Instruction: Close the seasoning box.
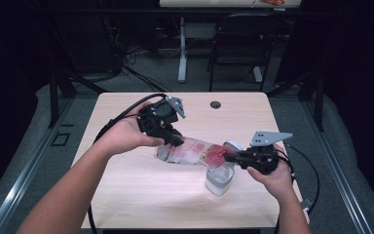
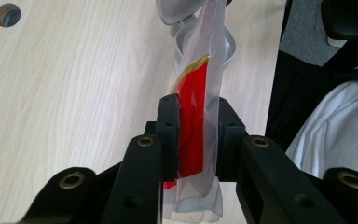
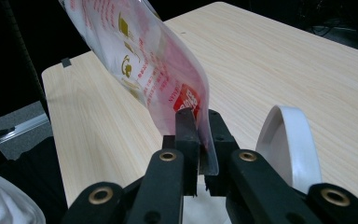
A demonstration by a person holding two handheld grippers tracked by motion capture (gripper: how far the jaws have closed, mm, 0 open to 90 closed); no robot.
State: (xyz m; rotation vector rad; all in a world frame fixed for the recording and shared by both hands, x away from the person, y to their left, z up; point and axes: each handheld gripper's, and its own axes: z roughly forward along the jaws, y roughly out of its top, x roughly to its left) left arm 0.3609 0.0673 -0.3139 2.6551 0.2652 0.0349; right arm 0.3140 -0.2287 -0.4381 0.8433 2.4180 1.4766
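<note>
Stretching between the two grippers, the red-and-white printed pouch [image 1: 195, 151] lay with its long axis running across the table, one end clamped in the left gripper [image 1: 174, 140] and the other pinched tight in the right gripper [image 1: 232, 157]. That right-hand end sat directly over the clear lidded container [image 1: 219, 178], so the right hand was the nearer one to it, and any emptying would likely turn on tipping that end down toward the open mouth. From the left gripper view the pouch [image 2: 196, 116] appeared edge-on and thin, with the container [image 2: 205, 44] beyond it. From the right gripper view its printed face [image 3: 154, 70] showed broadside, beside the raised white lid [image 3: 286, 140].
</note>
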